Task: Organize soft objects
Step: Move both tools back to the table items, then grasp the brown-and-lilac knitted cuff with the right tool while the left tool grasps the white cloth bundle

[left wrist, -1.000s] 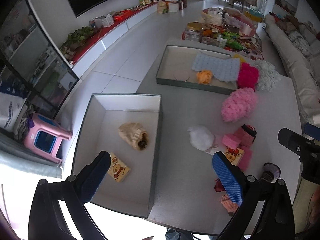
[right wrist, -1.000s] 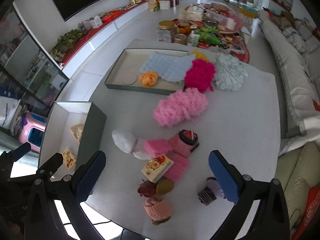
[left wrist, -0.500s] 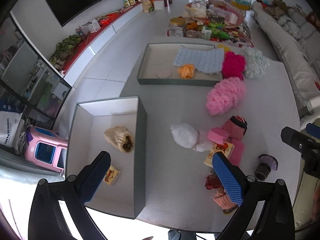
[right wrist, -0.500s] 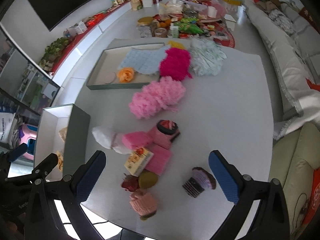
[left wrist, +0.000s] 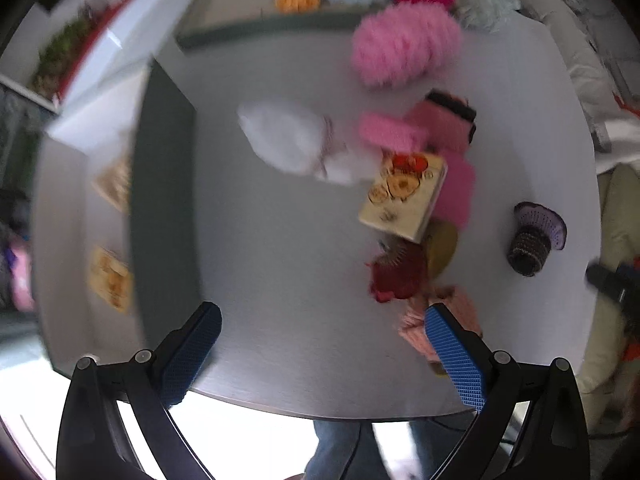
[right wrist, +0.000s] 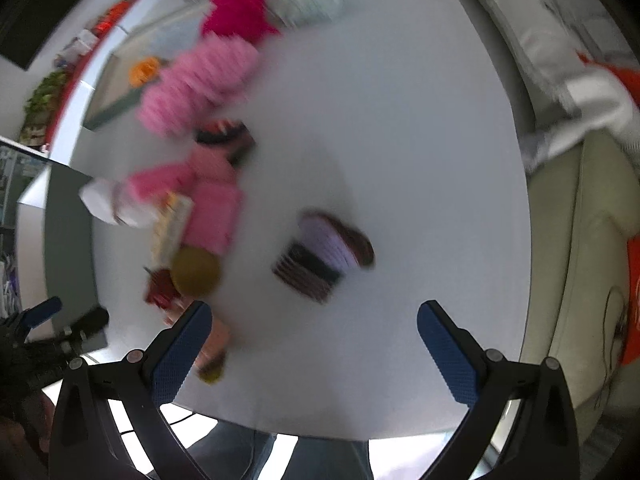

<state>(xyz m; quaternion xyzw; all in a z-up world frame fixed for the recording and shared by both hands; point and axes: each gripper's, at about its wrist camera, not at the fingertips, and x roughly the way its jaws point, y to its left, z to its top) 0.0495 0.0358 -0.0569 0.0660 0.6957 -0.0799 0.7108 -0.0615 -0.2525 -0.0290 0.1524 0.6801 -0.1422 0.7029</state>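
Observation:
Both views are motion-blurred. My left gripper (left wrist: 322, 318) is open over the near table edge, with nothing between its fingers. Ahead lie a white pouch (left wrist: 288, 142), pink sponges (left wrist: 416, 132), a printed card (left wrist: 404, 196), a dark red item (left wrist: 396, 272) and a peach knit item (left wrist: 416, 328) beside the right finger. My right gripper (right wrist: 314, 324) is open and empty just short of a purple striped knit cupcake (right wrist: 324, 256). A fluffy pink bundle (right wrist: 196, 84) lies farther back. The left gripper (right wrist: 56, 320) shows at the right wrist view's left edge.
A white box with a dark green wall (left wrist: 164, 200) stands at the left and holds two printed cards (left wrist: 110, 278). A green tray (left wrist: 256, 28) with an orange flower sits at the back. A cream sofa (right wrist: 580, 240) borders the right. A person's jeans (left wrist: 348, 448) show below the table edge.
Both grippers have dropped closer to the table and swung toward its near right part. The cupcake now fills the middle of the right wrist view. Both stay open.

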